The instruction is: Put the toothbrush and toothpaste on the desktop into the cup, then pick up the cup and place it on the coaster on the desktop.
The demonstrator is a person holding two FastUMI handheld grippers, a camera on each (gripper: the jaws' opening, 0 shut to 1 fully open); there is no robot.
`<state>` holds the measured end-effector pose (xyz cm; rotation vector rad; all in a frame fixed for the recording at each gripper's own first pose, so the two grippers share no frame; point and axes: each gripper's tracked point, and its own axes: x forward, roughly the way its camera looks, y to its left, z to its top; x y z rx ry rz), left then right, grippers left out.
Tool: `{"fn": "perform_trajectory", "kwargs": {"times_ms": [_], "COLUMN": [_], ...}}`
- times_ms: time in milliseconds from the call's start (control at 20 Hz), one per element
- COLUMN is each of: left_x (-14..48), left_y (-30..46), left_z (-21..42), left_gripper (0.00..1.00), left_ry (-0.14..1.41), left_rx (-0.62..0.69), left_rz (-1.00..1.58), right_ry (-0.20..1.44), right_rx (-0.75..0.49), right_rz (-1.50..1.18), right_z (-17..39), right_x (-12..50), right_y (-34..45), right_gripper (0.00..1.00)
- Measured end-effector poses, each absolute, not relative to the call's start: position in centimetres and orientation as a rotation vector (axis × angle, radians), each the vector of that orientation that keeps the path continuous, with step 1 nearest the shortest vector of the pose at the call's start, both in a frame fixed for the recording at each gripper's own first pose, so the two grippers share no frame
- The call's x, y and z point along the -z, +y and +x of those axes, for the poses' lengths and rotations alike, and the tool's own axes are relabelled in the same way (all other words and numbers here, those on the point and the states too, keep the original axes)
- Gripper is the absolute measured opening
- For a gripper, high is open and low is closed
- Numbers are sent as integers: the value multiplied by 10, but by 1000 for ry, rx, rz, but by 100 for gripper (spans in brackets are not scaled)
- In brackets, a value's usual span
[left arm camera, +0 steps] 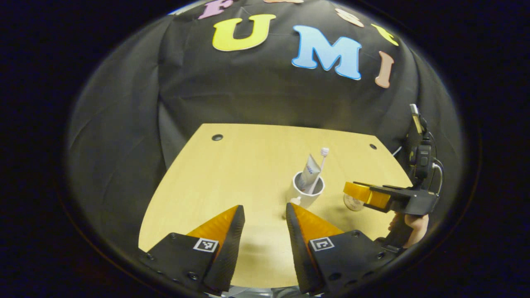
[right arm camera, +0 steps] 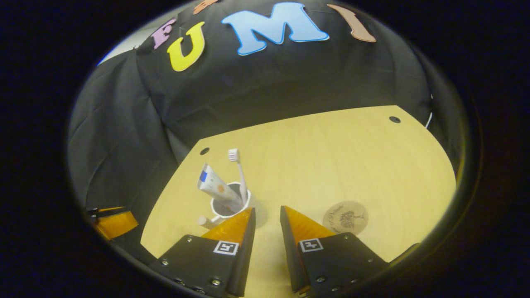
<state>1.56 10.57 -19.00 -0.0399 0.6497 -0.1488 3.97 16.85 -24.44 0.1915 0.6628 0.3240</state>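
On the desktop: the wooden desktop (left arm camera: pixel 232 165) carries a white cup (left arm camera: pixel 308 191) with the toothbrush (left arm camera: pixel 322 162) and toothpaste (left arm camera: pixel 309 171) both standing in it, leaning, their tops above the rim.
Left gripper: the left gripper (left arm camera: pixel 265 213) hangs over the near part of the desktop with its jaws parted by a wide gap and nothing between them.
Cup, from the left jaws: just ahead and a little to the right, close beyond the tip of the right-hand finger; whether that fingertip touches the cup's base I cannot tell.
Right gripper: the right gripper (right arm camera: pixel 267 215) has its jaws apart by a narrower gap, bare desktop between them, holding nothing. In the left gripper view it reaches in from the right, held by a hand (left arm camera: pixel 414 227).
Cup, from the right jaws: ahead and to the left; the left-hand fingertip overlaps the cup's near side, contact unclear.
Handle: a small handle (right arm camera: pixel 205 220) sticks out of the cup toward the lower left in the right gripper view.
Coaster: the round coaster (right arm camera: pixel 345 217) lies flat just ahead and to the right of the right jaws, apart from the cup.
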Motion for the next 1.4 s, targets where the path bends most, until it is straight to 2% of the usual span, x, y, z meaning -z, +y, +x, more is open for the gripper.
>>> {"fn": "perform_trajectory", "kwargs": {"times_ms": [250, 300, 350, 500, 550, 600, 700, 800, 850, 1100, 1400], "left_x": [215, 222, 229, 251, 258, 265, 276, 289, 296, 326, 343], "left_y": [72, 68, 64, 56, 57, 57, 54, 53, 52, 42, 36], "left_z": [35, 40, 45, 49, 49, 49, 53, 61, 63, 65, 76], "left_gripper": [67, 64, 66, 64, 68, 64, 64, 66, 64, 64, 66], "left_ry": [776, 799, 825, 927, 960, 993, 1058, 1106, 1129, 1265, 1308], "left_rx": [361, 386, 410, 485, 501, 520, 562, 591, 599, 607, 600], "left_rz": [61, 88, 113, 176, 208, 247, 331, 409, 439, 480, 511], "right_ry": [674, 675, 677, 685, 687, 689, 691, 689, 685, 691, 725], "right_rx": [-208, -183, -154, -65, -35, -7, 45, 92, 115, 188, 237], "right_rz": [233, 246, 261, 311, 330, 348, 383, 409, 421, 462, 479], "right_z": [34, 34, 33, 28, 25, 24, 20, 16, 15, 8, -7], "right_x": [242, 243, 244, 247, 248, 250, 252, 255, 256, 261, 276], "right_y": [102, 91, 78, 39, 26, 15, -8, -25, -33, -57, -74], "right_gripper": [39, 39, 39, 39, 39, 39, 39, 39, 39, 39, 39]}}
